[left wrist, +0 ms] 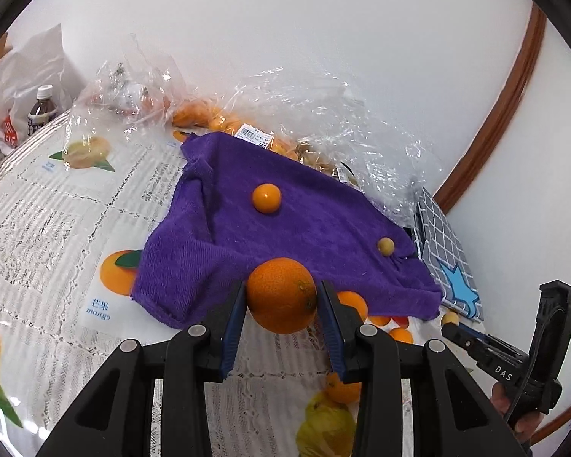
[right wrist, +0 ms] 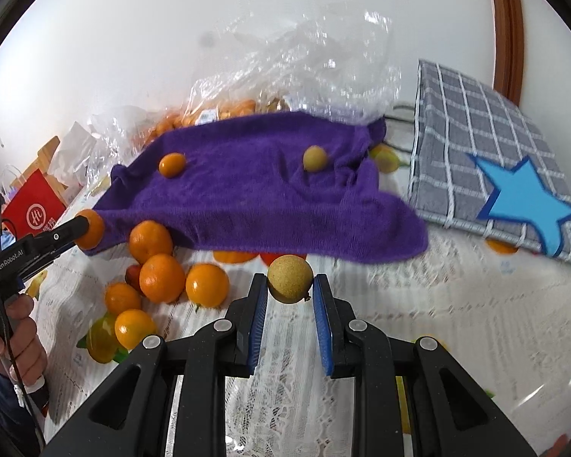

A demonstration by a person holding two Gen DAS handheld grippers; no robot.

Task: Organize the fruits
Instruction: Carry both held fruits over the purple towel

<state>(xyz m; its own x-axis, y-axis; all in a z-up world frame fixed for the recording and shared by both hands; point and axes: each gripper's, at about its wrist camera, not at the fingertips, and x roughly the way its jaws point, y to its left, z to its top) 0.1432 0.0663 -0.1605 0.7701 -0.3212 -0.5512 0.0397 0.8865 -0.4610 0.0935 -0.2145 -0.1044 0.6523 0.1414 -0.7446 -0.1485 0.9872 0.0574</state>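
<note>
My left gripper (left wrist: 281,295) is shut on a large orange (left wrist: 281,293) just in front of a purple towel (left wrist: 278,228). On the towel lie a small orange fruit (left wrist: 266,198) and a small tan fruit (left wrist: 385,246). My right gripper (right wrist: 289,285) is shut on a round tan fruit (right wrist: 289,280) before the towel (right wrist: 255,190). Several loose oranges (right wrist: 161,278) lie on the tablecloth at the left of the right wrist view. The left gripper (right wrist: 89,228) shows there holding its orange (right wrist: 93,234). The right gripper (left wrist: 451,321) shows in the left wrist view.
Clear plastic bags (left wrist: 323,114) with more oranges lie behind the towel against the white wall. A grey checked cloth with a blue star (right wrist: 487,160) lies to the right. A bottle (left wrist: 42,112) and bags (right wrist: 34,205) stand at the far left. The lace tablecloth (left wrist: 49,221) has printed fruit pictures.
</note>
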